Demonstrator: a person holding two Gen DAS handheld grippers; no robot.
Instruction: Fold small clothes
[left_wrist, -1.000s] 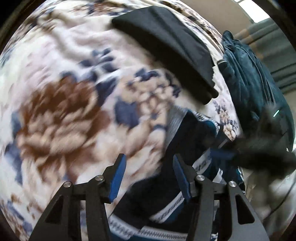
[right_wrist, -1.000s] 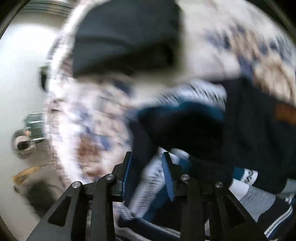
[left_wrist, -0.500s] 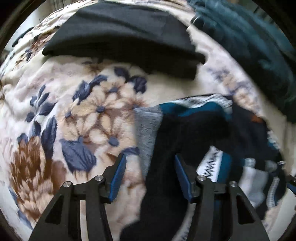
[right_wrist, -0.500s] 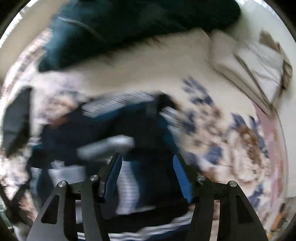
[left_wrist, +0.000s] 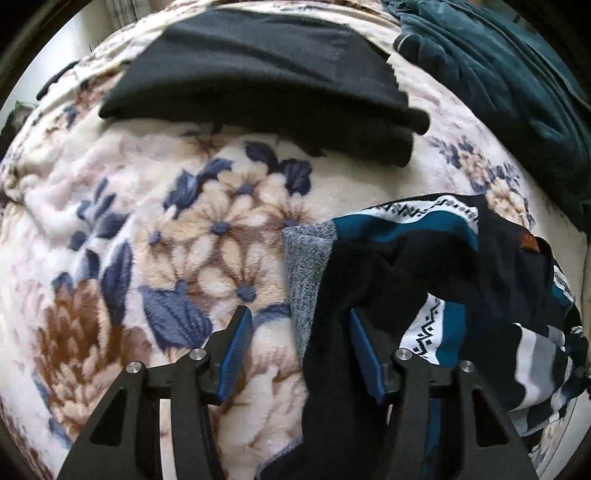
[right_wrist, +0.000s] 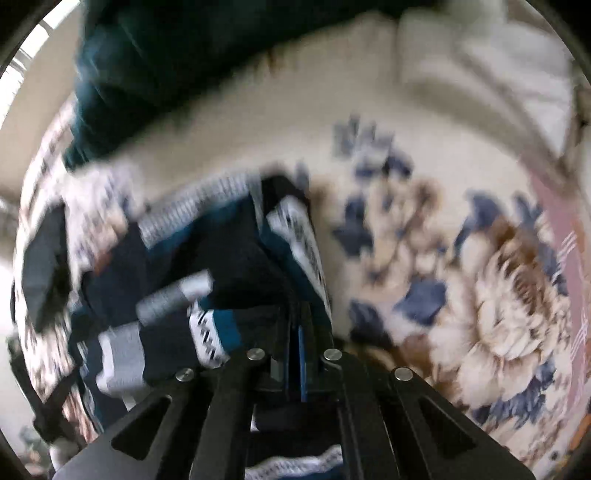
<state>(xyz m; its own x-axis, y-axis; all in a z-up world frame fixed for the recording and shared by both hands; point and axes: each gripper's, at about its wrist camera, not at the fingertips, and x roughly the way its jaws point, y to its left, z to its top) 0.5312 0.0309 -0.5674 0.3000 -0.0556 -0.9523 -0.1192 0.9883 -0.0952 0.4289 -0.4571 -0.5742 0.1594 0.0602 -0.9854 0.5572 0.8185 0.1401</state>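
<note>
closed up since half a second ago: right tongs (right_wrist: 295, 363), pads then spread wide, now pressed together on a fold of the patterned sweater (right_wrist: 229, 266). nudged in slightly over the same span: left tongs (left_wrist: 299, 345), pads apart as before, straddling the sweater's dark edge (left_wrist: 332, 332) without pinching it.

landmark: the patterned sweater (left_wrist: 436, 266), navy, teal and white with a grey knit panel, lying crumpled on the floral blanket (left_wrist: 155, 236).

seen only from the left wrist: a folded black garment (left_wrist: 266, 74) beyond the sweater, apart from it with bare blanket between; a dark teal garment (left_wrist: 509, 81) off to the sweater's far right; a small brown label on the sweater's navy part.

seen only from the right wrist, heavily blurred: a pale folded cloth (right_wrist: 491, 66) well beyond the sweater to its right, and a pink strip at the blanket's far right edge. also there, the teal garment (right_wrist: 155, 66) above the sweater, and the blanket's (right_wrist: 498, 295) big brown flower to the sweater's right.
</note>
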